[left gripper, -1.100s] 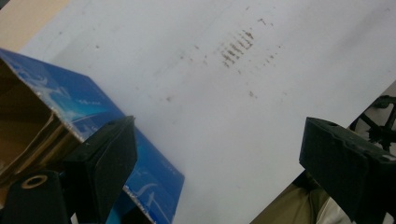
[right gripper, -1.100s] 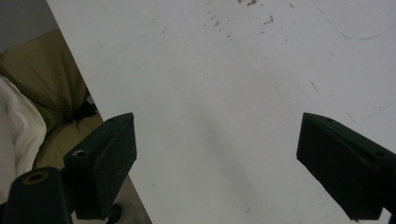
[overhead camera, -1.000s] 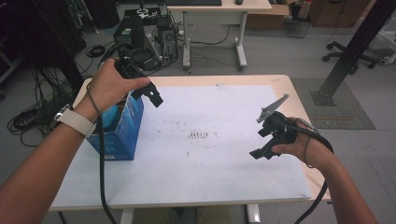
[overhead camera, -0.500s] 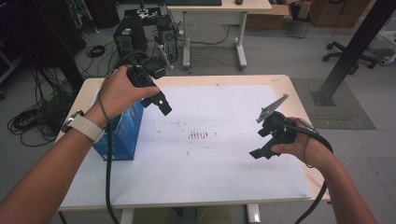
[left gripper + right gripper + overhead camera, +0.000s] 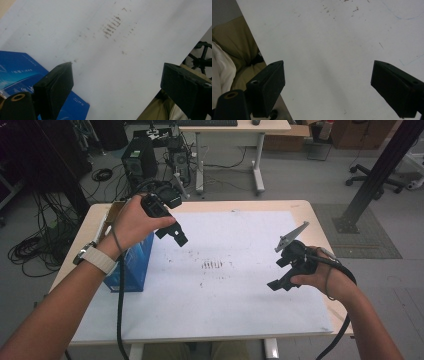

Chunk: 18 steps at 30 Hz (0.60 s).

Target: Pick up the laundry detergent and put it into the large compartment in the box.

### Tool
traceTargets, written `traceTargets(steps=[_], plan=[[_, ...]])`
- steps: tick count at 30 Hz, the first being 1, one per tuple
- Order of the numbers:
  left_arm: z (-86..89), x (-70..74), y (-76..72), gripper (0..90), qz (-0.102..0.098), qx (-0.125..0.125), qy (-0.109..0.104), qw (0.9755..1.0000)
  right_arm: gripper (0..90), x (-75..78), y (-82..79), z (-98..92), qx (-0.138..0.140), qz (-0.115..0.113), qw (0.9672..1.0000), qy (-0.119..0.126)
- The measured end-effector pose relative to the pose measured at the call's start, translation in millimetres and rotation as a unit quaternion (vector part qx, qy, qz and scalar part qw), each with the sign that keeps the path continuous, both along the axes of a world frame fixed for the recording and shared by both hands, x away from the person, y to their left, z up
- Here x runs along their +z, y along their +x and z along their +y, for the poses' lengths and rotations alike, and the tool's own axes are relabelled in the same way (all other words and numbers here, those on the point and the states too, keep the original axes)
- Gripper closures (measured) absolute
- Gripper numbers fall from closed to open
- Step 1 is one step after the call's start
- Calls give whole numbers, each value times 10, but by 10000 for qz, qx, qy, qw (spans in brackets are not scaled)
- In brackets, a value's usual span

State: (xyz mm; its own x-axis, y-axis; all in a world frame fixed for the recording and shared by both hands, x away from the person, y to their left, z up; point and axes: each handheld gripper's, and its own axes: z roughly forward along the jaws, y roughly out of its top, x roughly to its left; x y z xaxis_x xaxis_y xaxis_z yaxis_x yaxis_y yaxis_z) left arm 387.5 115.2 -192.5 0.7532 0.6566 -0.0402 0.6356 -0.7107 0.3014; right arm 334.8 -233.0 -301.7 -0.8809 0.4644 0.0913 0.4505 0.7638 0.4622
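- Presumably the blue box (image 5: 131, 265) is the thing to be handled; it stands upright at the left edge of the white sheet (image 5: 240, 245).
- Cardboard is judged light, stiff, crushable; its side faces are best gripped.
- Left gripper (image 5: 175, 234) is held above the sheet just beside the box, jaws wide apart, empty.
- Right gripper (image 5: 280, 282) is held over the sheet's far side from the box, likewise spread, empty.

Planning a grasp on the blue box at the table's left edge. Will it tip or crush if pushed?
The blue box stands upright and taller than it is thick, so a high push would probably tip it. It looks like cardboard, so likely light and crushable. Its glossy face may slip.
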Motion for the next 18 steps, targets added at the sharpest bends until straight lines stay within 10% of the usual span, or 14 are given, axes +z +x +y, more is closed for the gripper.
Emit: traceTargets(steps=[18], plan=[[19,5,-5,115,-4,-9,-13,10000,123,6,-1,24,18,-17,10000,5]])
